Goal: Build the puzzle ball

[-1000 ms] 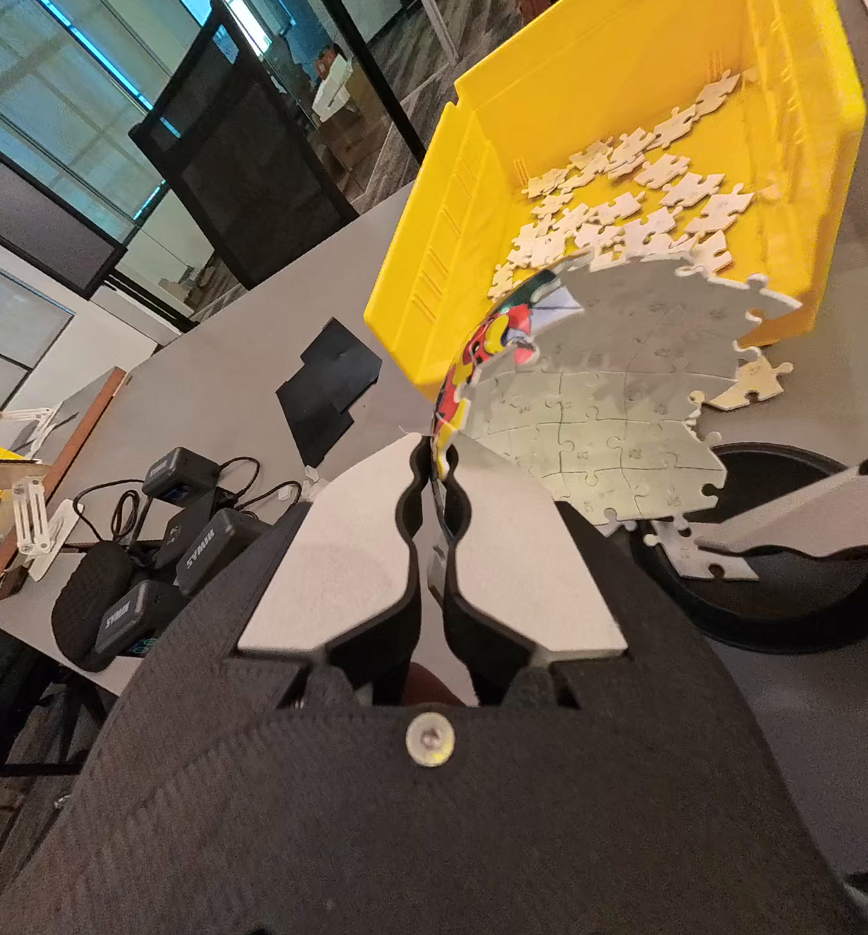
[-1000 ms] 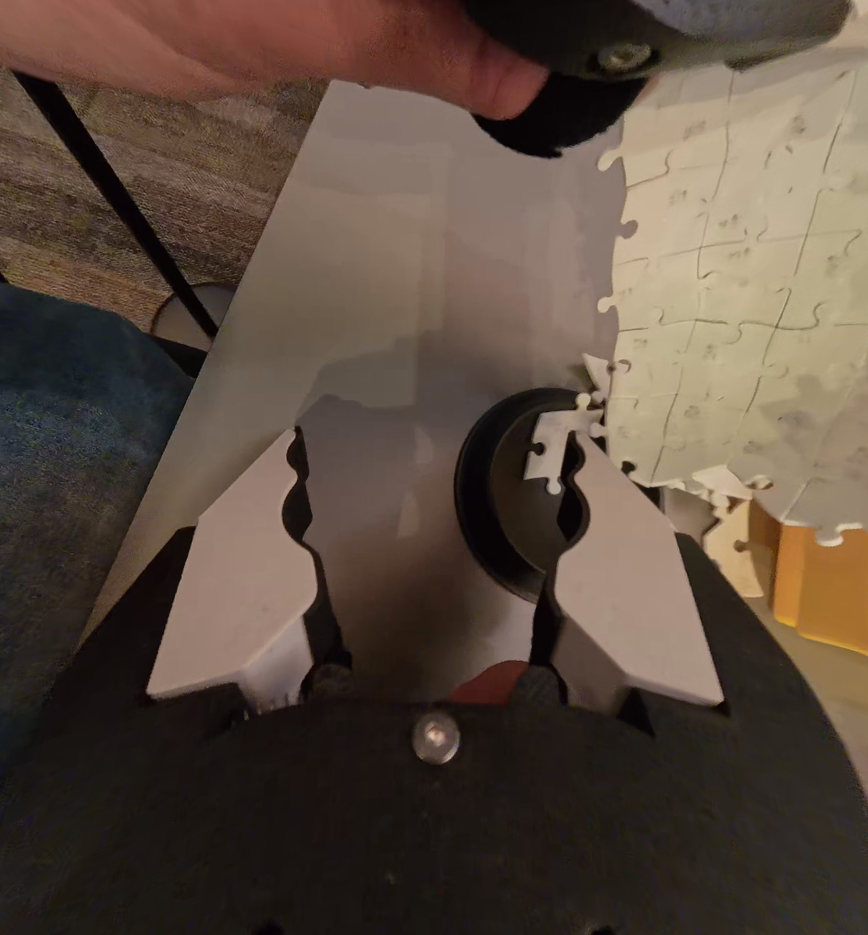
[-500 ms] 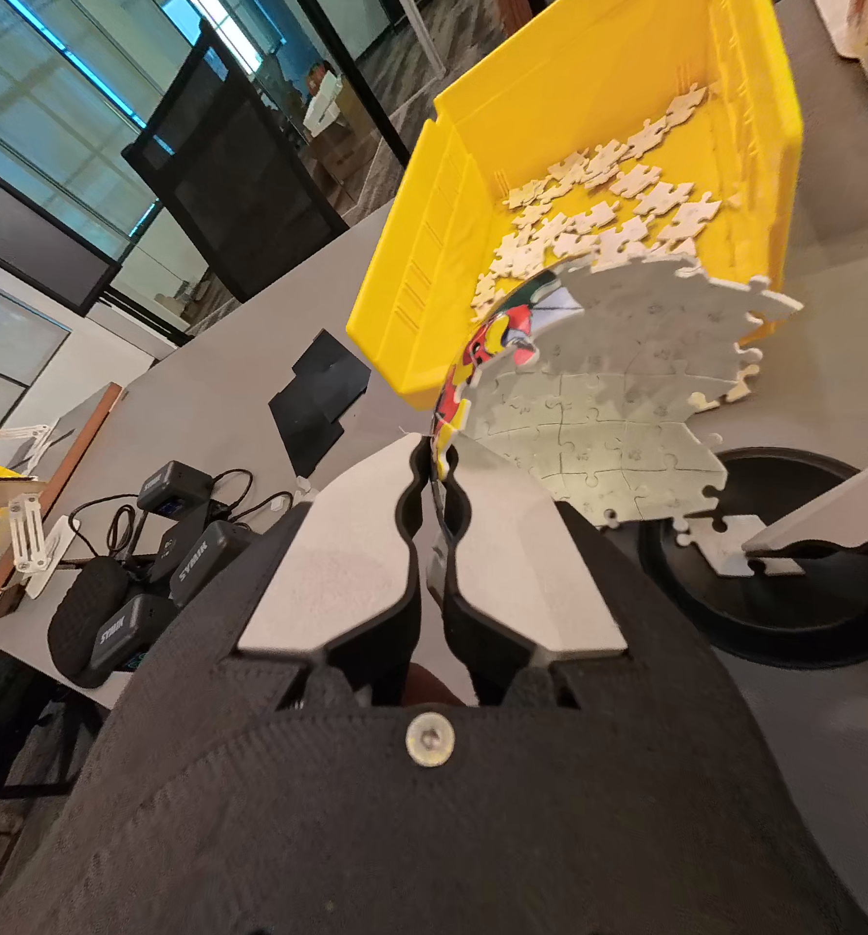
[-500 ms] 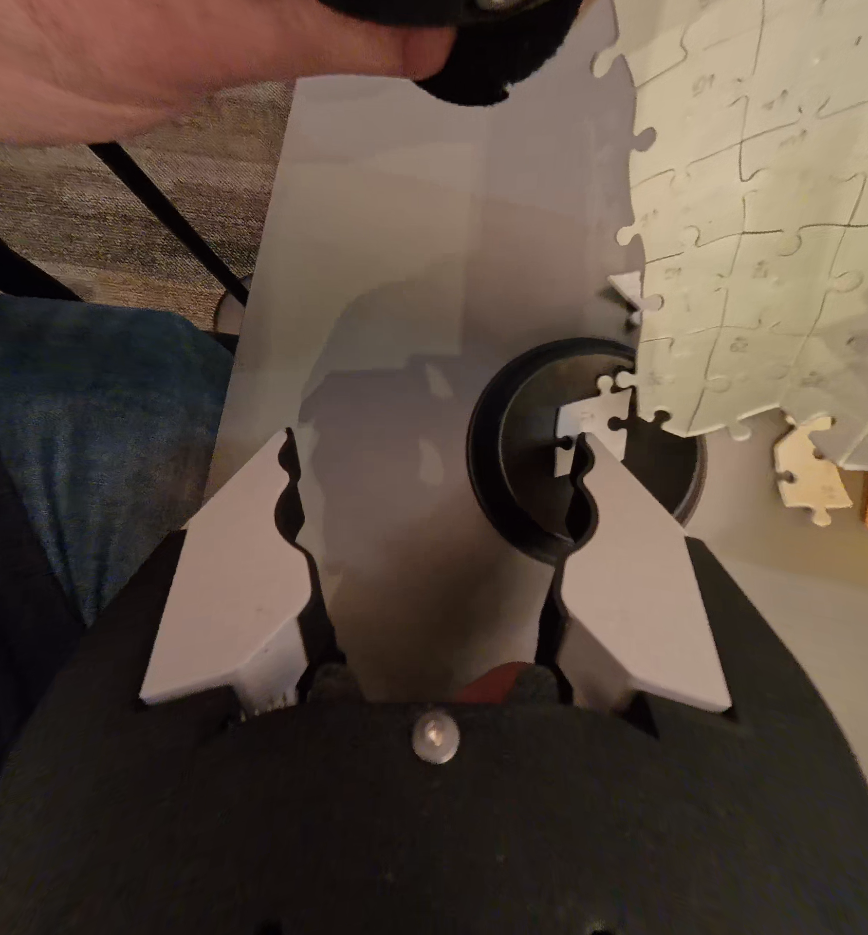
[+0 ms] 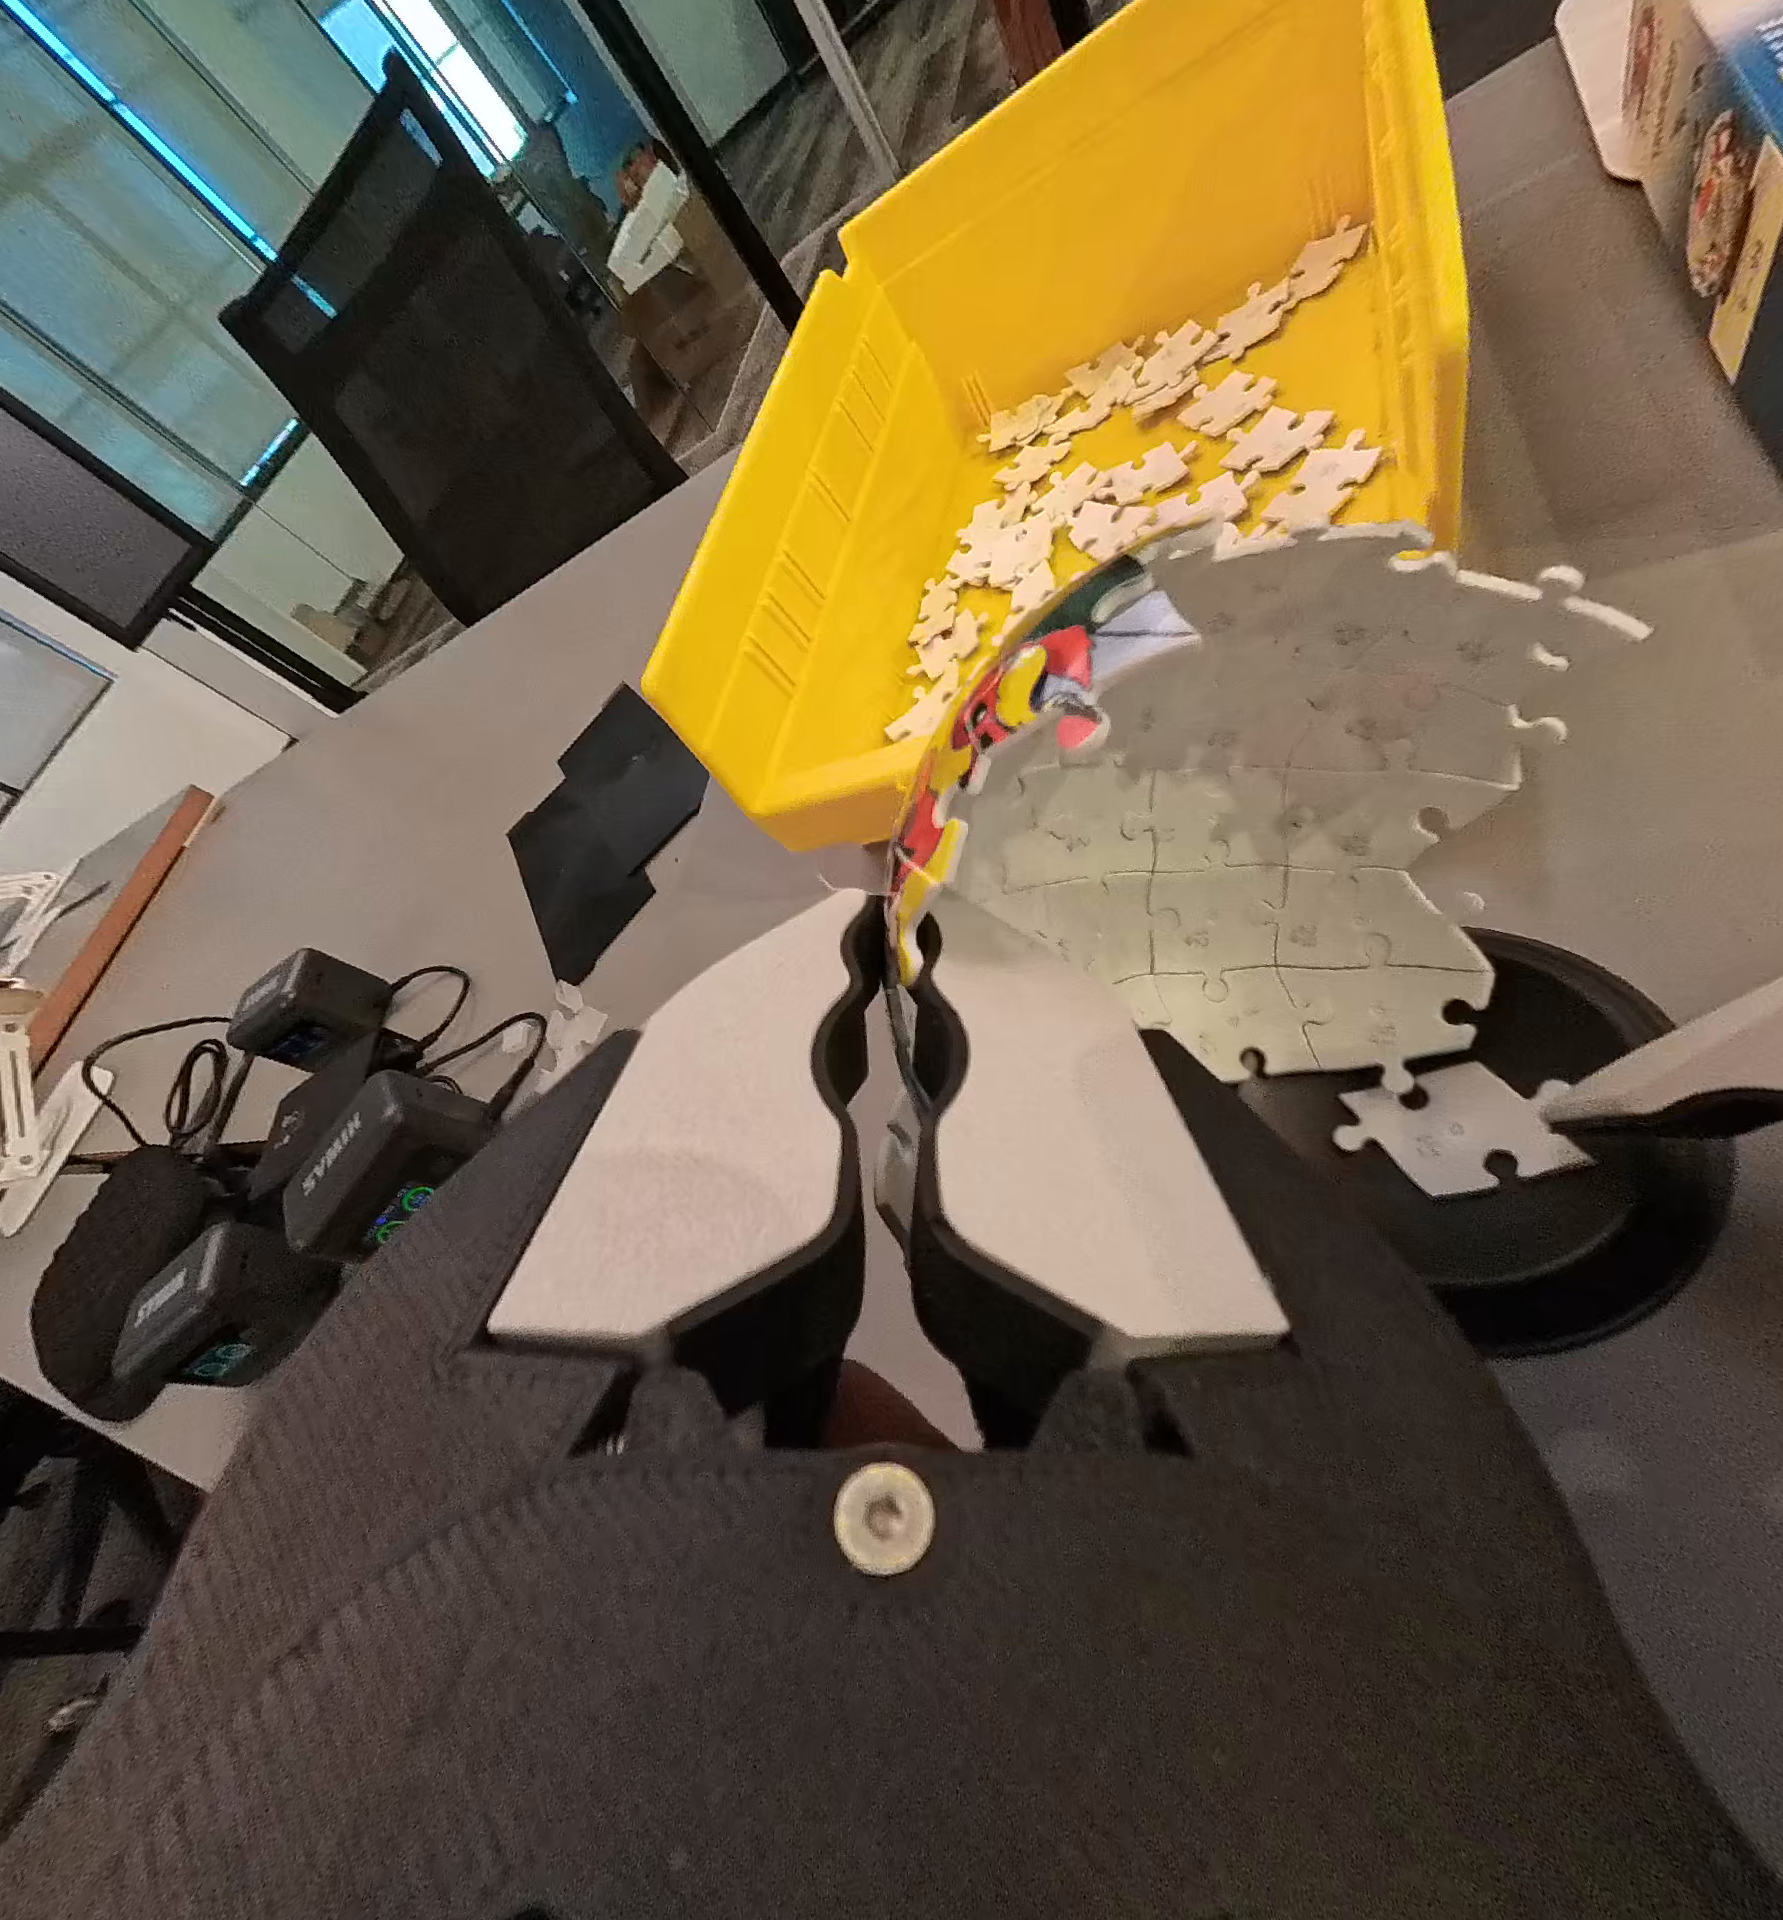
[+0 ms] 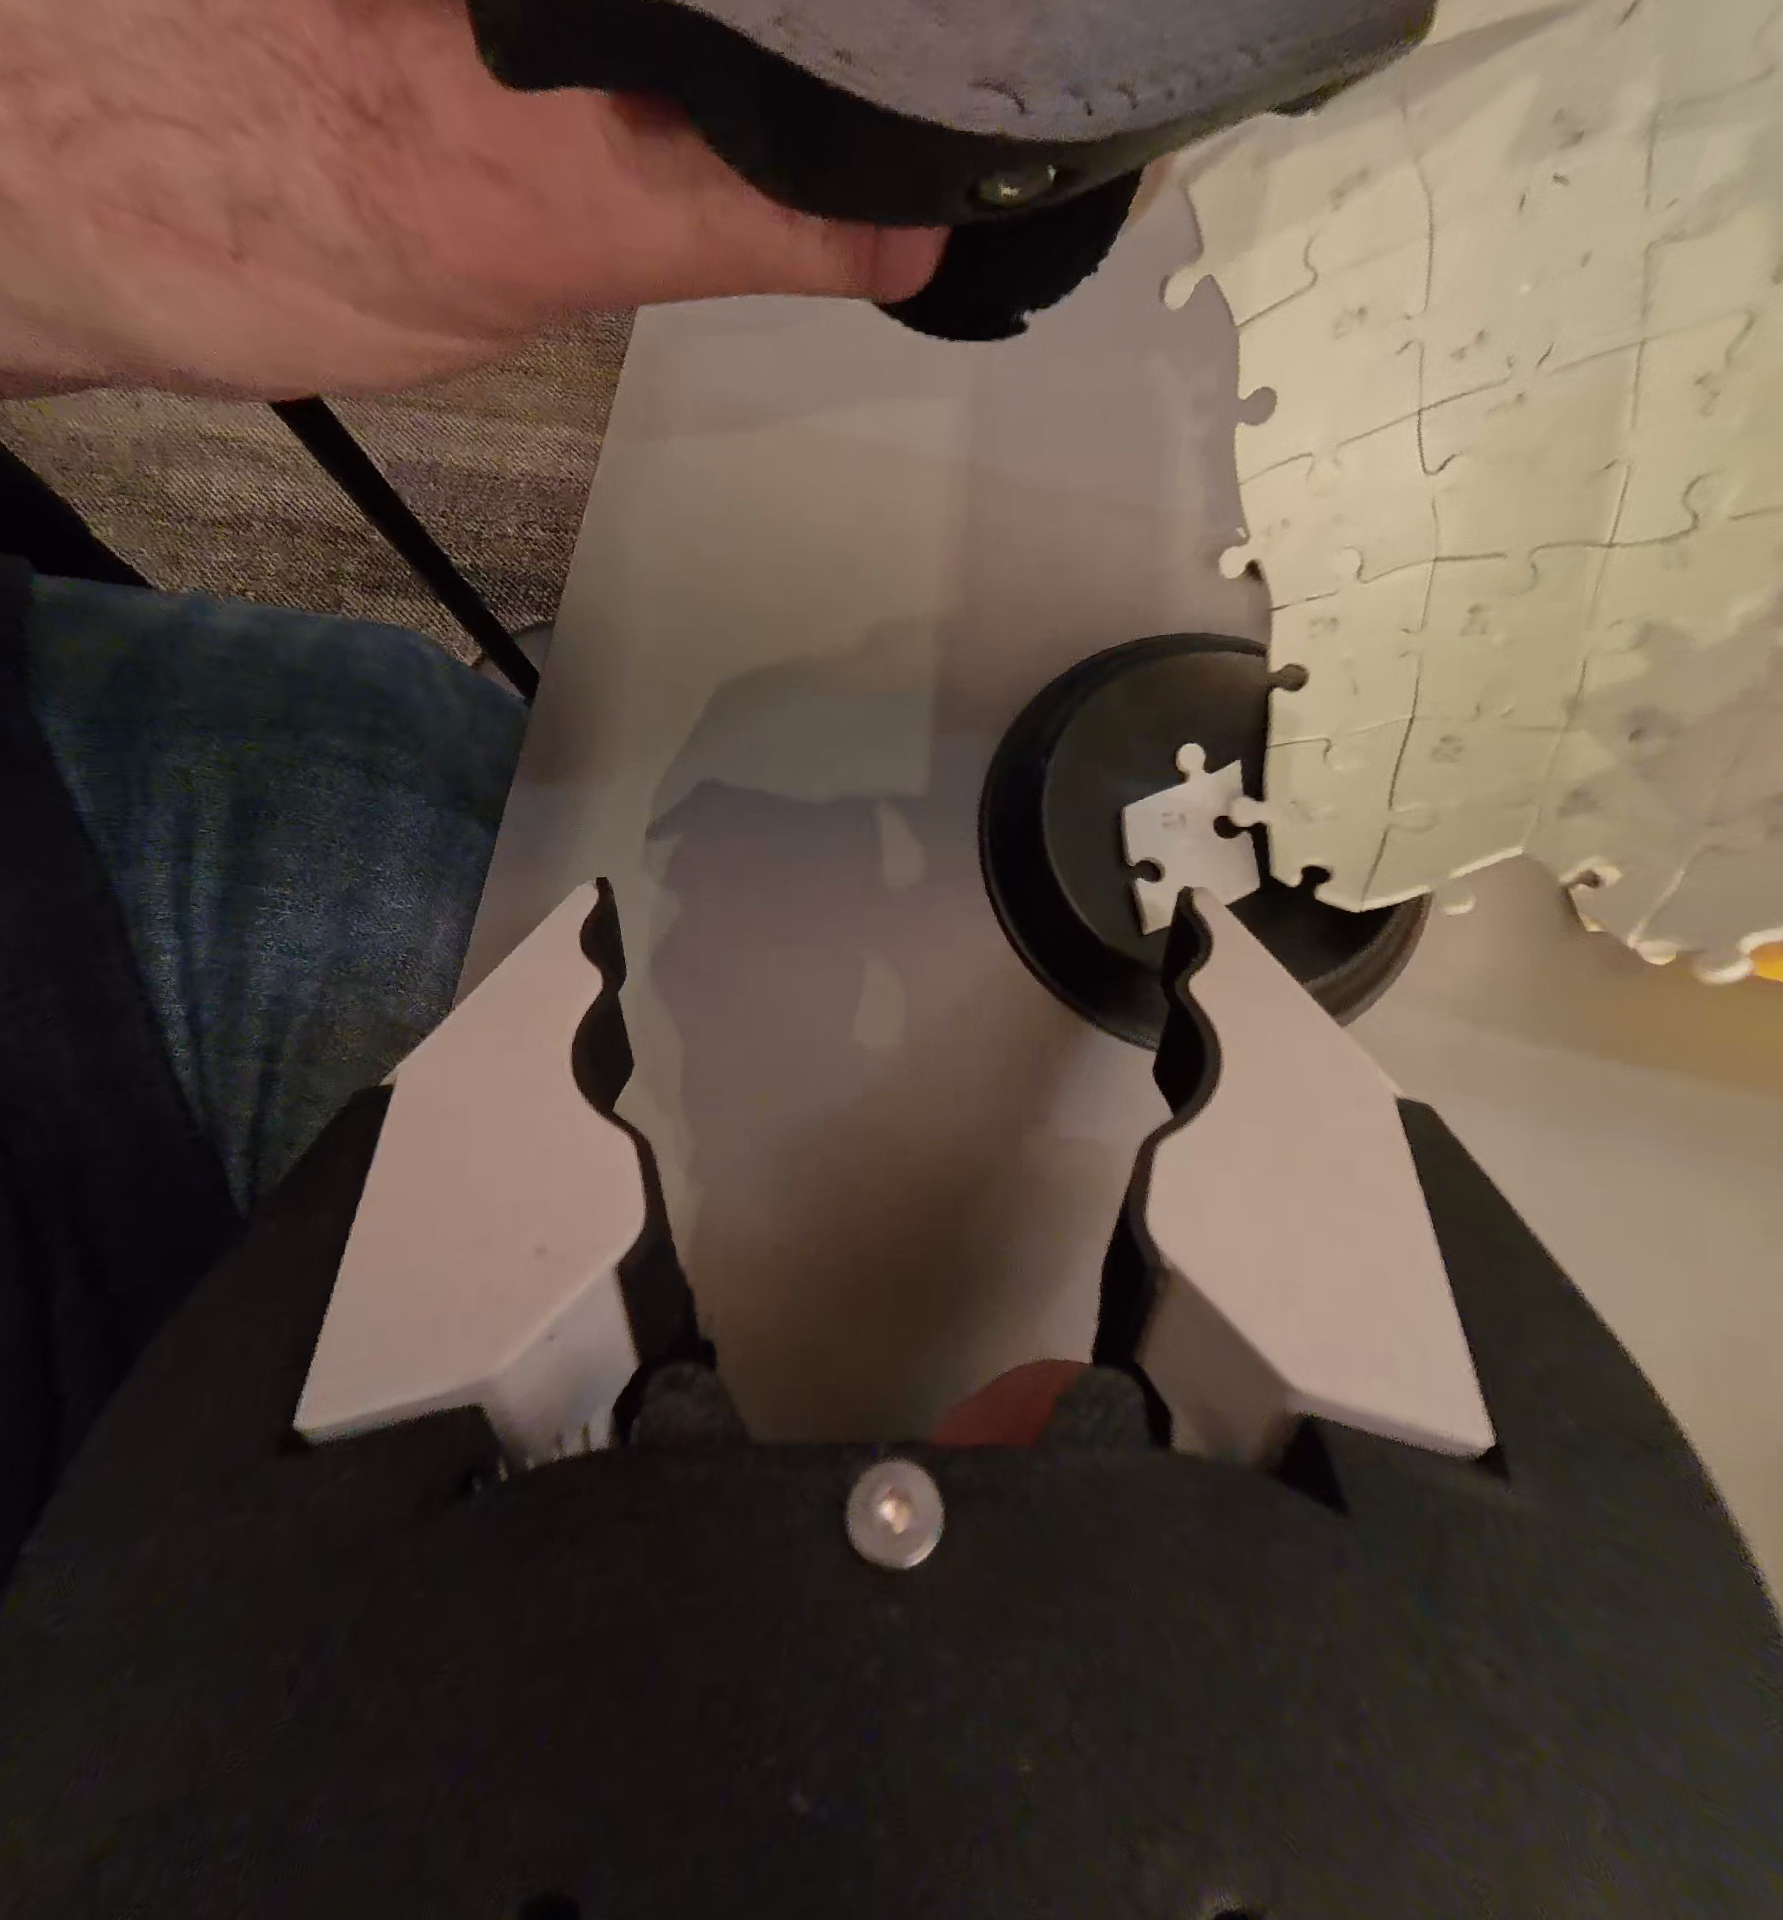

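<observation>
Landmark: the black round stand (image 5: 1552,1226) is sitting on the grey table (image 5: 378,821).
Left gripper (image 5: 892,940): its fingers are clenching the coloured edge of the partly built puzzle ball (image 5: 1251,862), holding the curved shell over the stand's left rim with the pale numbered inside facing the camera.
Right gripper (image 6: 892,904): its jaws are standing wide apart, gripping nothing; the right fingertip (image 6: 1193,920) is pressing against a loose puzzle piece (image 6: 1193,836).
Loose puzzle piece: it is hovering over the stand's hollow, meeting the lower edge of the shell; whether it is locking in, I cannot tell.
Yellow bin (image 5: 970,499): it is lying beyond the stand, holding many spare pieces (image 5: 1157,457) face down.
Black battery packs (image 5: 367,1153): they are lying well left of the stand with cables; they are carrying white lettering.
Printed boxes (image 5: 1760,208): they are standing beyond the stand, right of the bin.
Hand (image 6: 295,197): it is gripping the left gripper's handle above the stand.
</observation>
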The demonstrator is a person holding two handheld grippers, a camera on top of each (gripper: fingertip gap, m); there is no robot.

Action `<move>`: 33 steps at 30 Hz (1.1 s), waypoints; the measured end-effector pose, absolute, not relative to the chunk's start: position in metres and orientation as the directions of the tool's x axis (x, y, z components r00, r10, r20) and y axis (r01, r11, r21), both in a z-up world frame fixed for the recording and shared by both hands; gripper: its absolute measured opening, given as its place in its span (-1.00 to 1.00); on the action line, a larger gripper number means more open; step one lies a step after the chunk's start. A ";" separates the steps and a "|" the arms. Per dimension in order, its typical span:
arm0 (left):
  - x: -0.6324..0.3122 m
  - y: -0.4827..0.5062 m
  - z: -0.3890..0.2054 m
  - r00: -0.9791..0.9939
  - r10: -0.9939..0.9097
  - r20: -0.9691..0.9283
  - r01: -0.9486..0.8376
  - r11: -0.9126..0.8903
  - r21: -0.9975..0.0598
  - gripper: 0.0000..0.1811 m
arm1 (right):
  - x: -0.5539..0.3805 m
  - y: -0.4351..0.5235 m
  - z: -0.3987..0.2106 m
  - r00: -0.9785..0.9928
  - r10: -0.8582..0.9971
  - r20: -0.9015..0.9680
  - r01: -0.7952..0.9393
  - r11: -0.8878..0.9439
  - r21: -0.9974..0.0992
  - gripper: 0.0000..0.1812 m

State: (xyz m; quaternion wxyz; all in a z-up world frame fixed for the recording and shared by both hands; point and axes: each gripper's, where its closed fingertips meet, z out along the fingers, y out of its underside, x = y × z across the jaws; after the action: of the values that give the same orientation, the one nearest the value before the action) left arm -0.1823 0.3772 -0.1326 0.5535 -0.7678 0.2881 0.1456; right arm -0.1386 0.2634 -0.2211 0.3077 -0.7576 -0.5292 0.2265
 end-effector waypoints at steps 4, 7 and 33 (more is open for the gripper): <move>-0.179 0.376 -0.135 0.790 -0.279 -0.546 -0.606 -0.219 -0.765 -0.96 | -0.143 0.262 -0.227 0.338 0.940 -0.030 0.668 -0.263 -0.696 0.17; -0.179 0.376 -0.134 0.788 -0.273 -0.552 -0.609 -0.213 -0.764 -0.96 | -0.146 0.260 -0.225 0.341 0.938 -0.061 0.654 -0.283 -0.701 0.18; -0.193 0.369 -0.135 0.765 -0.224 -0.603 -0.642 -0.201 -0.740 -0.96 | -0.152 0.275 -0.219 0.402 0.915 -0.022 0.614 -0.288 -0.735 0.21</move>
State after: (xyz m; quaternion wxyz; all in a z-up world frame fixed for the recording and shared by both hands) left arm -0.1926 0.3688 -0.1350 0.5626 -0.7524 0.2878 0.1858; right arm -0.1520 0.2750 -0.2190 0.3304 -0.7693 -0.4970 0.2278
